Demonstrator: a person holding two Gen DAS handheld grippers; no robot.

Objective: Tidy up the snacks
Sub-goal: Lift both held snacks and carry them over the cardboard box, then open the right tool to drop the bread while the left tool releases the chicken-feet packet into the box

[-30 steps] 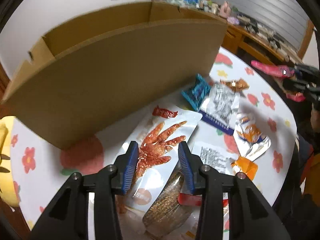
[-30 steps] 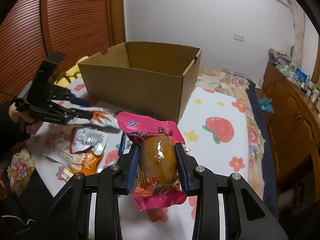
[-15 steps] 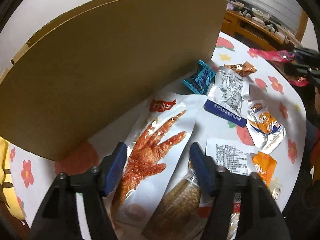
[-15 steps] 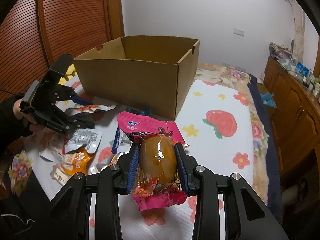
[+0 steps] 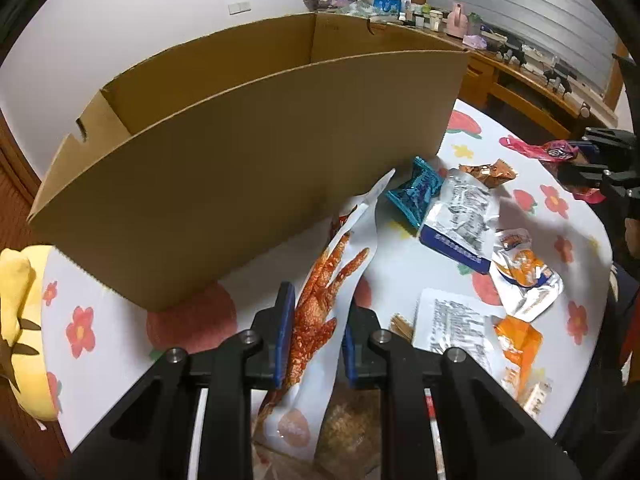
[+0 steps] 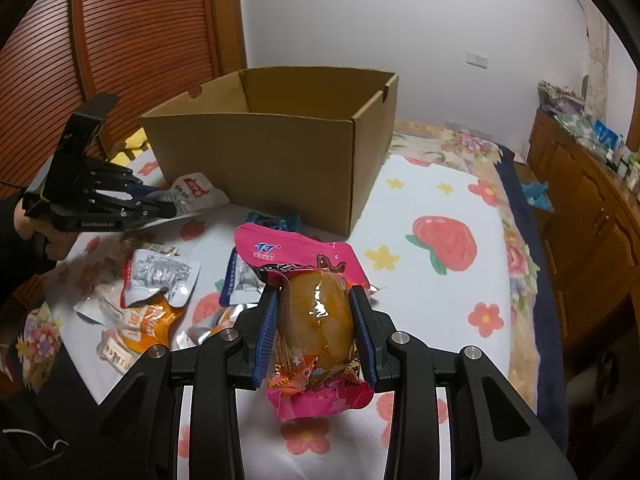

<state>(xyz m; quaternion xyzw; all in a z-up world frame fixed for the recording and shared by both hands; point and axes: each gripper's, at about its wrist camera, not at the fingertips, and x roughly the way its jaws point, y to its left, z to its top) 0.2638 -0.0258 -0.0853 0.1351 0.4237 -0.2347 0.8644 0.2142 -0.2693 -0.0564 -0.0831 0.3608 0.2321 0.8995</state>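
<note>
Blue pads right up front: the left gripper [image 5: 314,334] has its jaws closing on the white chicken-foot packet [image 5: 320,320], which stands between them, pads pressing its sides so it bows along its length. The packet's long axis runs away from the gripper, its far tip pointing at the cardboard box [image 5: 248,168] and its near end hanging below the fingers. Over to the right gripper [image 6: 316,330]: pinched firmly on the pink packet [image 6: 316,320] with an orange bun inside, long axis also running forward, pink top edge towards the box. Beyond on the flowered tablecloth [image 6: 440,216], loose snacks lie scattered: an orange packet [image 5: 524,268], a silver-and-blue sachet [image 5: 460,220], a teal wrapper [image 5: 416,192]. Farthest, the open box.
</note>
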